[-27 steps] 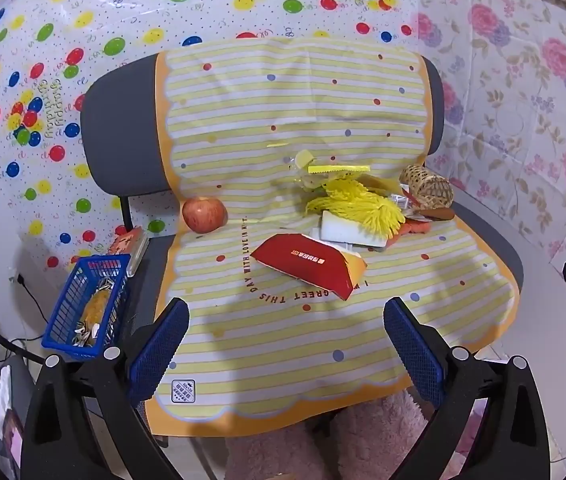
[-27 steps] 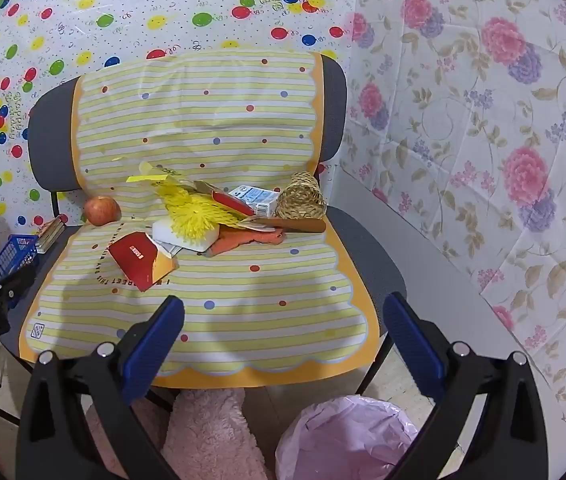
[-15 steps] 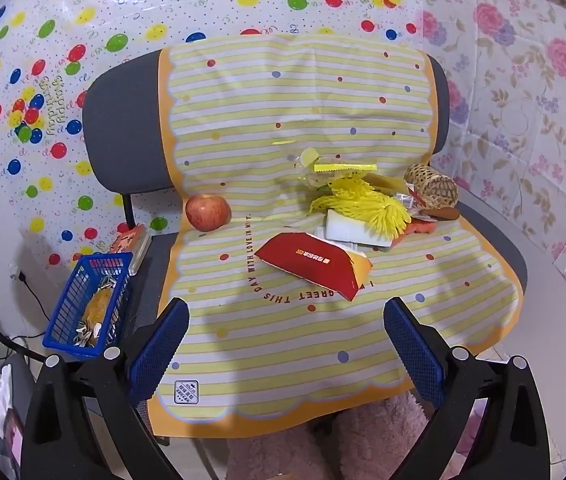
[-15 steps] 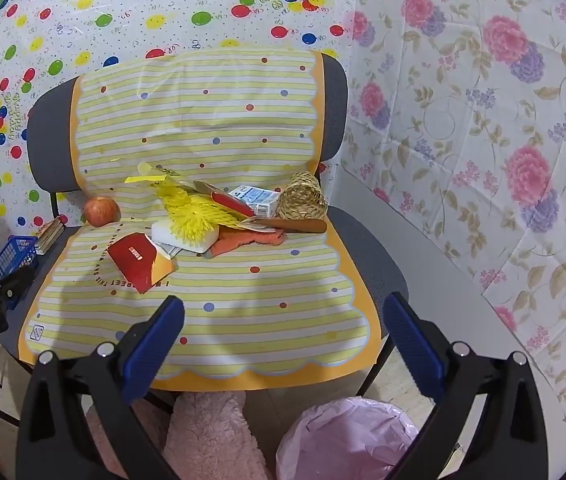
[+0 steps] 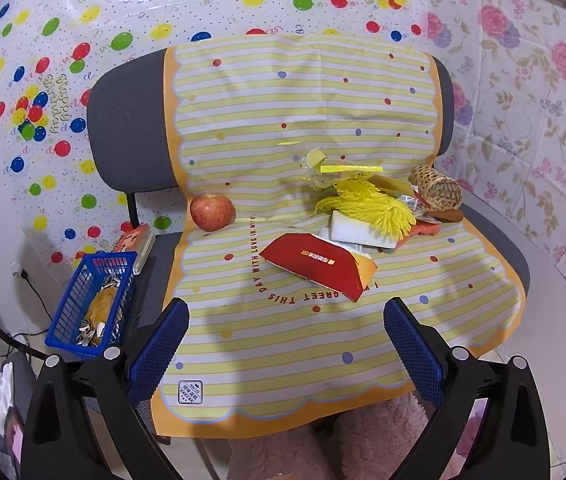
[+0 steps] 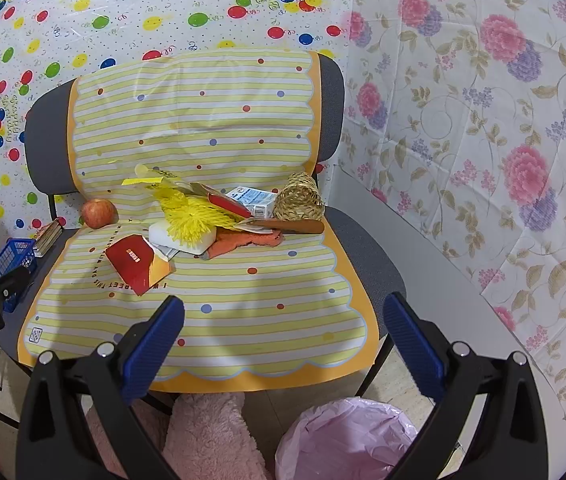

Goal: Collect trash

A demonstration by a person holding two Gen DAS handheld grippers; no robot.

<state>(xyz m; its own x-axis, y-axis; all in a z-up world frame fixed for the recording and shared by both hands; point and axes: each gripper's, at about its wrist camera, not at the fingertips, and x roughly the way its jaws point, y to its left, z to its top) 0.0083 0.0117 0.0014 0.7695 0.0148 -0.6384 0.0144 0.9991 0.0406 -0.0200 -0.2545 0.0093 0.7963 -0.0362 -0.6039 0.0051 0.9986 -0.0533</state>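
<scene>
1. Drifted slightly nearer the chair since the earlier frames: left tongs [image 5: 285,340], wide apart, nothing between.
2. Right tongs [image 6: 283,332] likewise spread wide and bare, above the pink-lined bin [image 6: 347,440].
3. Heaped mid-seat on the striped cover [image 6: 243,312]: red carton [image 5: 317,264], yellow mesh [image 5: 367,210], white block, orange cloth, possibly a milk box [image 6: 253,198].
4. Apple [image 5: 211,212] apart at the left.

Grey chair [image 5: 131,128] carrying a striped yellow cover [image 5: 303,320]

Ahead of the open fingers, a red carton [image 5: 315,266], apple [image 5: 211,212] and yellow mop-like bundle [image 5: 367,210] are lying on the cover.
</scene>
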